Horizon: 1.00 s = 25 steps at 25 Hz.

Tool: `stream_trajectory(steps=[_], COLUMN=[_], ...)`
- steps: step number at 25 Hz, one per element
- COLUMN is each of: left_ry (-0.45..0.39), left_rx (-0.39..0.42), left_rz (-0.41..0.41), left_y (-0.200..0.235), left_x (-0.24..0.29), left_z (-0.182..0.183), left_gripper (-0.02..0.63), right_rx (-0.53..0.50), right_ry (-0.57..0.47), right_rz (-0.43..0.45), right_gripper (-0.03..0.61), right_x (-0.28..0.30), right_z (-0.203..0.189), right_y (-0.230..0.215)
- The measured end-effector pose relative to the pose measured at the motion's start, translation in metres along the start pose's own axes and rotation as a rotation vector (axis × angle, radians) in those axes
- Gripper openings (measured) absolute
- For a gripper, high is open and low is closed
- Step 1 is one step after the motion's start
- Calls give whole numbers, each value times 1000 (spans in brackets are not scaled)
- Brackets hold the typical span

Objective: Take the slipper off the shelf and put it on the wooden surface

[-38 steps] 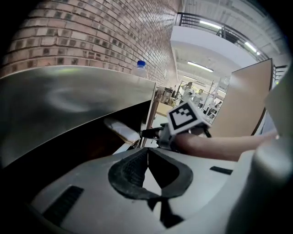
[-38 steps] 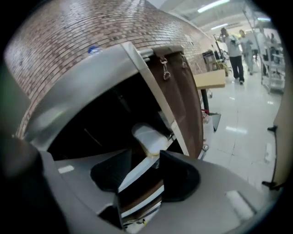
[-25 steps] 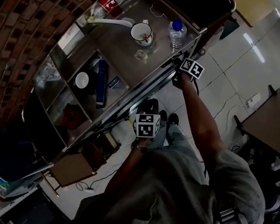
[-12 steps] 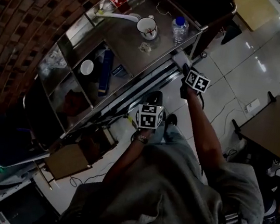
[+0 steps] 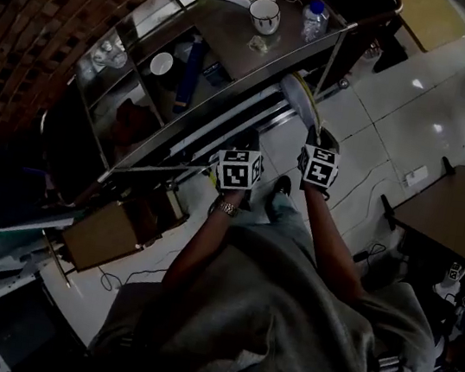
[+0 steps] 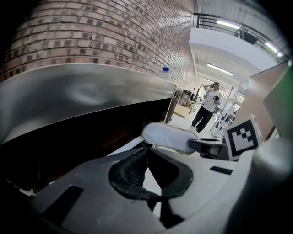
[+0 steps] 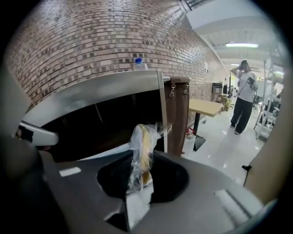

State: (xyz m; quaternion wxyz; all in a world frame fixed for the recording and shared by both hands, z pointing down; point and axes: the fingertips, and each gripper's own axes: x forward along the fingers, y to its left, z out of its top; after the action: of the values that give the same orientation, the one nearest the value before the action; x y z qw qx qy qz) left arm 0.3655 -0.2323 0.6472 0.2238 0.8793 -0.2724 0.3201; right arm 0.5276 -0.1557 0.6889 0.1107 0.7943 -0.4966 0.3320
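Left gripper (image 6: 146,157) by the shelf (image 5: 225,38) front, jaws pressed together, nothing between. Slipper (image 5: 301,102) in clear wrap, out of the shelf, up in the air near its right end. Right gripper (image 7: 141,170) jaws squeezed on the slipper.

The right hand-held gripper (image 5: 314,141) has pulled back from the shelf (image 5: 230,36). The slipper (image 5: 299,100), unseen before, is now out in the open, clamped in its jaws. The left hand-held gripper (image 6: 146,151), jaws together, has come level beside the right one.
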Motion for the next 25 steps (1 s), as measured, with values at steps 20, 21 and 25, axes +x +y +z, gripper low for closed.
stream_trajectory(steps=[20, 21, 25], left_ry=[-102, -111, -153], left_rx=[-35, -55, -110], left_rz=[10, 12, 66], left_y=[149, 155, 178], left_x=[-334, -350, -400], left_z=[-240, -249, -269], left_gripper=[5, 5, 5], right_rx=[-83, -108, -219], right_ry=[-87, -90, -91], right_rz=[-2, 23, 151], right_gripper=[58, 58, 58], right_x=[-277, -291, -327], right_z=[-191, -197, -215], right_y=[287, 309, 387])
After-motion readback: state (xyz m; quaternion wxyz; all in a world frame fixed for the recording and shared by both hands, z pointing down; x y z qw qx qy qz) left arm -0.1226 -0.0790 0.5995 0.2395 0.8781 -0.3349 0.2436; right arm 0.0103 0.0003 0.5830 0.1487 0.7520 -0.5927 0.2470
